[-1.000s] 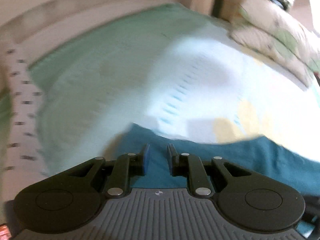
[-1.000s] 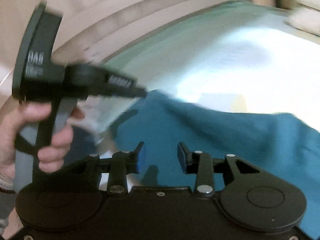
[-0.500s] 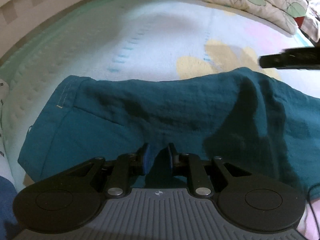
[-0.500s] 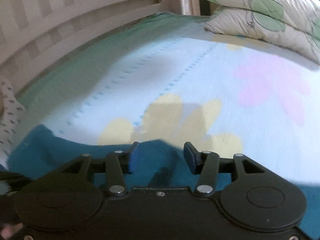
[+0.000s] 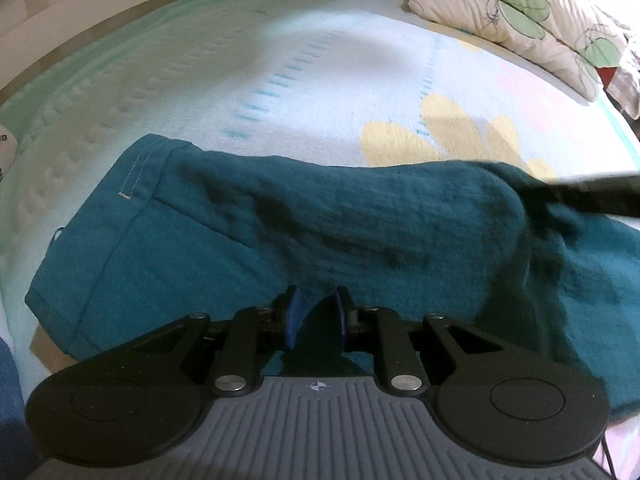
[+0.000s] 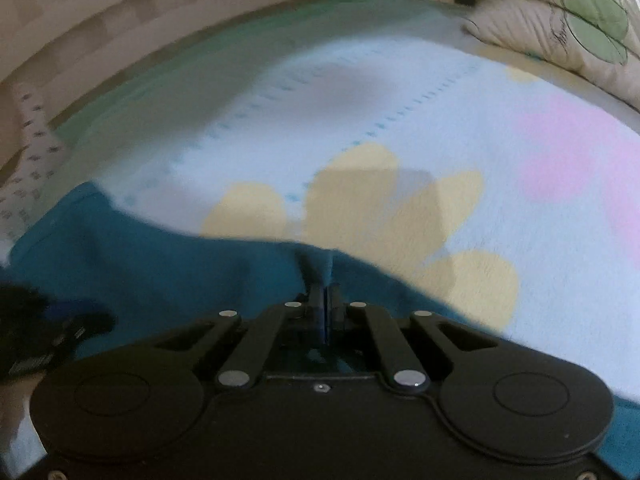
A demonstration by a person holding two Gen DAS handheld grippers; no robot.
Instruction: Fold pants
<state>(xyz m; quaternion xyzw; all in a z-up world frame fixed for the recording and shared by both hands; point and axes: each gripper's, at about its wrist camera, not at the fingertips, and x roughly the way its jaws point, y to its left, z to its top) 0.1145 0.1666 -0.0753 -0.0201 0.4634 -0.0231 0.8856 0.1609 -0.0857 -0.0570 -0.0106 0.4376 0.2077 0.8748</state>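
Teal pants (image 5: 320,216) lie across a flowered blanket, with a stitched hem at the left end. My left gripper (image 5: 314,316) is open and low over the near edge of the pants, with cloth showing between its blue pads. My right gripper (image 6: 325,300) is shut on the far edge of the pants (image 6: 160,264), and a pinched ridge of teal cloth stands up from its tips. The right gripper also shows as a dark blurred bar at the right of the left wrist view (image 5: 592,196). The left gripper appears blurred at the lower left of the right wrist view (image 6: 44,332).
The blanket (image 5: 360,80) is pale blue with yellow and pink flowers. Leaf-print pillows (image 5: 520,12) lie at the far right. A wooden slatted bed rail (image 6: 120,32) runs along the far side. Dotted white cloth (image 6: 28,160) lies at the left.
My right gripper has closed on the far edge of the pants, having been open half a second ago. My left gripper has moved a little closer to the cloth and stays open.
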